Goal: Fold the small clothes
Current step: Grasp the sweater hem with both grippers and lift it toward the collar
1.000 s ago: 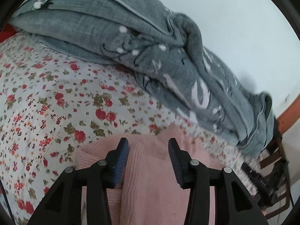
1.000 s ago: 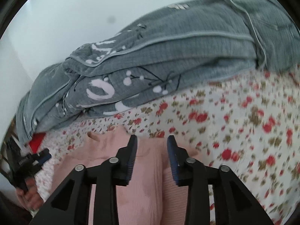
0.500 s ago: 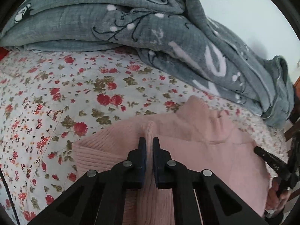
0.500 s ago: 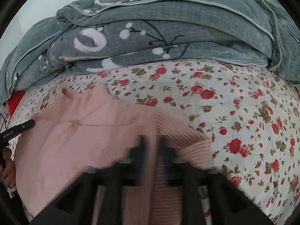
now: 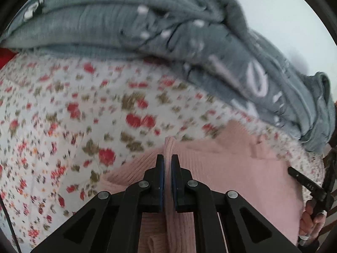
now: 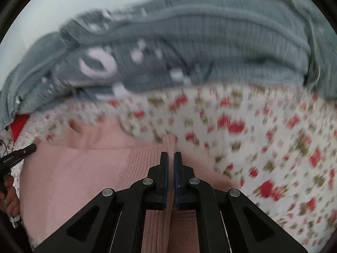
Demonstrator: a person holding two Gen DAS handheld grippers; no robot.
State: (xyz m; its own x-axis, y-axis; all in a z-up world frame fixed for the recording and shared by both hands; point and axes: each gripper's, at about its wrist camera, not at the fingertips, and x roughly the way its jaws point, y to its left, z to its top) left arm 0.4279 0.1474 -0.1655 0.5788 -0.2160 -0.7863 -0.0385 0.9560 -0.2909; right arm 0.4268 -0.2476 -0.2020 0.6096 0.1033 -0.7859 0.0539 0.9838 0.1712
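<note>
- Left wrist view: the left hand-held gripper [image 5: 167,164] is clamped on a pinched ridge of the pink sweater [image 5: 242,168], which spreads toward 3 o'clock across the flowered bed [image 5: 63,116].
- Right wrist view: the right hand-held gripper [image 6: 171,162] pinches the sweater's other edge; the cloth [image 6: 84,168] spreads toward 9 o'clock.

No text can be read for certain. The folded grey quilted blanket [image 5: 242,67] carries large white printed shapes, perhaps letters, blurred beyond reading in both wrist views.
</note>
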